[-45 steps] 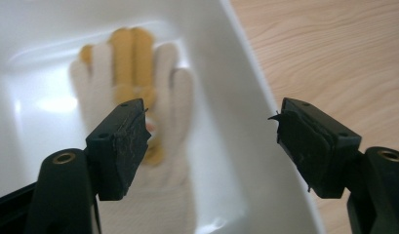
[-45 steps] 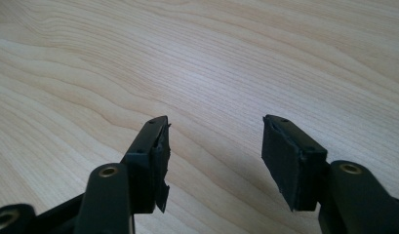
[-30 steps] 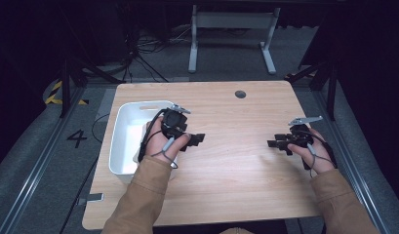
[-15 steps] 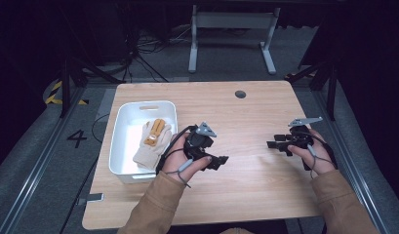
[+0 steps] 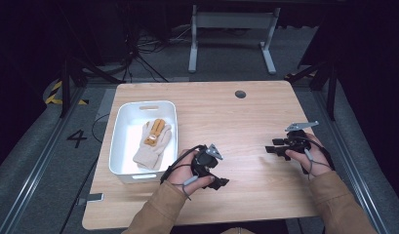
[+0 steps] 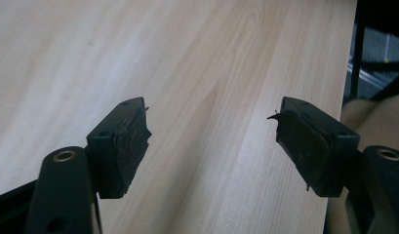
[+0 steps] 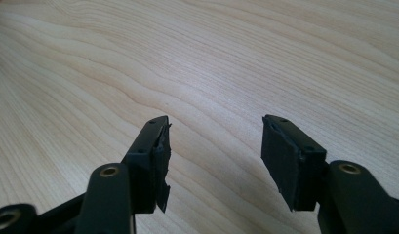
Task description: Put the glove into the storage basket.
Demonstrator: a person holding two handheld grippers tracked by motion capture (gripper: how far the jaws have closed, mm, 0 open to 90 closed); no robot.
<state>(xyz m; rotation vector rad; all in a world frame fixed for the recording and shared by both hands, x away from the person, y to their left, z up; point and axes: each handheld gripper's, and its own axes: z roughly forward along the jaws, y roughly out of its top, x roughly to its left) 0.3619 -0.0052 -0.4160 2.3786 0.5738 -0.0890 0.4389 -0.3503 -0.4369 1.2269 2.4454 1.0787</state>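
While my high view shows a cream glove (image 5: 153,143) in the white plastic bin (image 5: 120,141), both gripper views show spread, empty fingers (image 6: 126,141) over bare wooden desk (image 5: 246,126).

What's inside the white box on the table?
The white bin holds a cream glove with an orange and brown patch on top. Whatever lies beneath the glove is covered, so it cannot be told.

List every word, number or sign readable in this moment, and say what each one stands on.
"4": dark numeral on the grey floor left of the light wooden table.
Yellow-and-black hazard stripes on the floor farther back: a marking, no text.
Nothing readable on the white plastic bin, the cream knitted glove or the gripper jaws.
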